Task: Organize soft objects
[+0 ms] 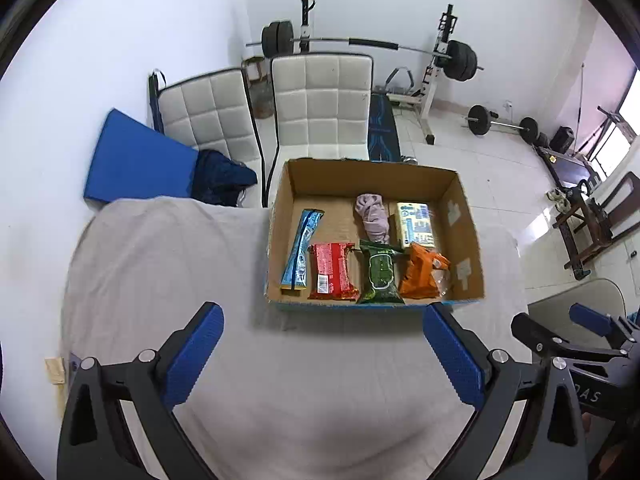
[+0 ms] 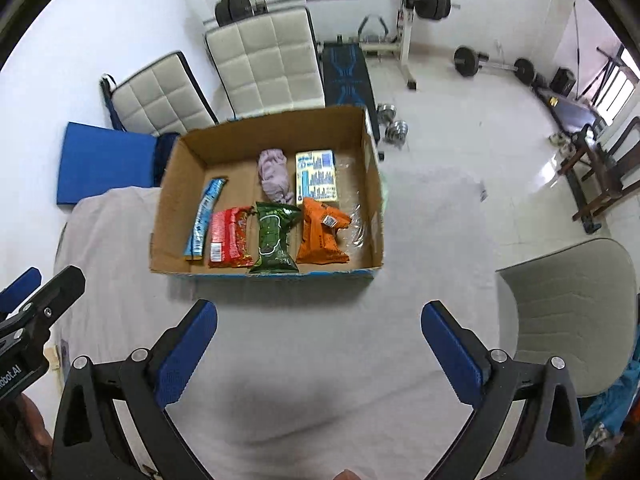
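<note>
A: State the condition of both grippers.

B: Left gripper [image 1: 323,320]: jaws spread fully wide, nothing between the blue pads, held above the grey-clothed table [image 1: 168,264]. Right gripper [image 2: 319,318]: same condition, jaws wide apart and empty.

A: Location of the soft objects?

B: All lie inside the cardboard box [image 1: 466,216] on the table, beyond both grippers. Front row, left to right: blue packet [image 1: 301,250] lying lengthwise, red packet [image 1: 332,271], green packet [image 1: 379,274], orange packet [image 1: 423,274]. Behind them: a bundled lilac cloth [image 1: 373,216] and, just beside it on the right, a yellow-and-blue pack [image 1: 415,224].

A: Contact between items?

B: The red and green packets touch. The orange packet overlaps the near edge of the yellow-and-blue pack.
</note>
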Demonstrator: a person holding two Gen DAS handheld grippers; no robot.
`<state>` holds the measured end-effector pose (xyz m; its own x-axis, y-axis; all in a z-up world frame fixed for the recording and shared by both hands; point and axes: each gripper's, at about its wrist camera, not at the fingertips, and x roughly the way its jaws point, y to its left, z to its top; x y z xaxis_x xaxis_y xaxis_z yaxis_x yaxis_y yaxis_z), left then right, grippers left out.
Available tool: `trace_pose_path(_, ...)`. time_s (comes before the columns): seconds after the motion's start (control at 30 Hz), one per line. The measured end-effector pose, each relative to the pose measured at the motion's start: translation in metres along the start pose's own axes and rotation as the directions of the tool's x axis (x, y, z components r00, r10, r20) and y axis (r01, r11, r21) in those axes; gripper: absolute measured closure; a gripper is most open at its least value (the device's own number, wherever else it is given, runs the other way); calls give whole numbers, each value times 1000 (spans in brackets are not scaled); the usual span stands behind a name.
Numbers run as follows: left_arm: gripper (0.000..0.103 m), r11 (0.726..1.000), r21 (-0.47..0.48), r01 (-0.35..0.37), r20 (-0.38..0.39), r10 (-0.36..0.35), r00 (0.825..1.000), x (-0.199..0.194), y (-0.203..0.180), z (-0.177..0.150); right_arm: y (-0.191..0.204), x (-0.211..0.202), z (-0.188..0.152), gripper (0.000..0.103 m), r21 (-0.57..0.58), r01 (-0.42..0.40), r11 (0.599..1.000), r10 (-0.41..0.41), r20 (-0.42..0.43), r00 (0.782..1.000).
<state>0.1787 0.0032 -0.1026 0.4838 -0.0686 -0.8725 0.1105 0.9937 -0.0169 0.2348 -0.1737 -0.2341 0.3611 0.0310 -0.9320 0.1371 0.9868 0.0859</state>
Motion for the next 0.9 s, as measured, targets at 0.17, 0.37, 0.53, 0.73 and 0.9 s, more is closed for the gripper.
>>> trace_pose_path(0.17,1,1000,6,-4,39,4,999,-46,0,-12,1,-55,-26,0,-10,-30,999,31,56,998)
trace_pose_path(0.37,1,1000,-12,25,57,-24,998,-86,1,-24,-2,-111,-53,0,-10,-36,999,37,111,993)
trace_pose_path(0.53,1,1000,4,1,75,-1,997,-106,-3,-33,-3,-144,-70,0,-21,-40,999,42,135,990)
trace_pose_path(0.73,1,1000,4,5,80,-5,997,-114,-4,-40,0,-167,-85,0,-47,-16,999,22,141,990)
trace_pose_path(0.9,1,1000,4,-1,88,1,996,-115,-6,-40,-2,-171,-86,0,-49,6,999,1,148,989)
